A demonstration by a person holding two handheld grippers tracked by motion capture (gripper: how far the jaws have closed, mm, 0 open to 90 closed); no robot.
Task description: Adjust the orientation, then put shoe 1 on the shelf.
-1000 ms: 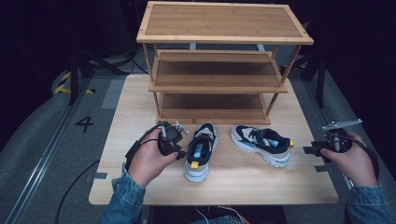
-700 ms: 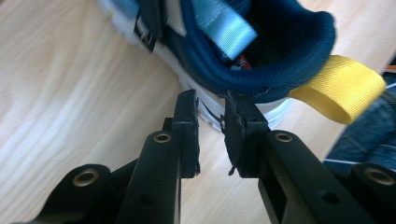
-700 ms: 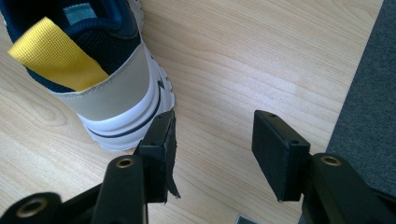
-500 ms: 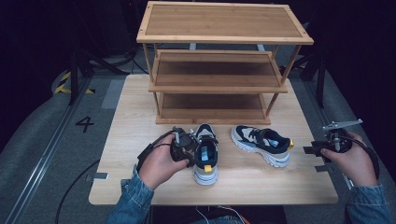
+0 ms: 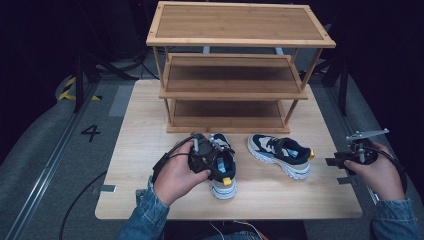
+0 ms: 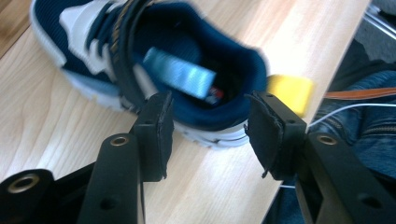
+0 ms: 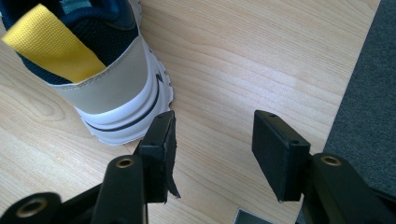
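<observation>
Your left gripper [image 6: 208, 135] has its fingers spread around the shoe's [image 6: 140, 60] heel collar; close squarely. Right gripper [image 7: 212, 154] gapes, empty.

Two sneakers [image 5: 223, 165] [image 5: 280, 154], one rack [image 5: 235, 65]

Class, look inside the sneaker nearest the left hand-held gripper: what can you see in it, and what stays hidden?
Inside the sneaker, a light blue label lies on the dark blue lining. The toe end is covered by the tongue and straps.
</observation>
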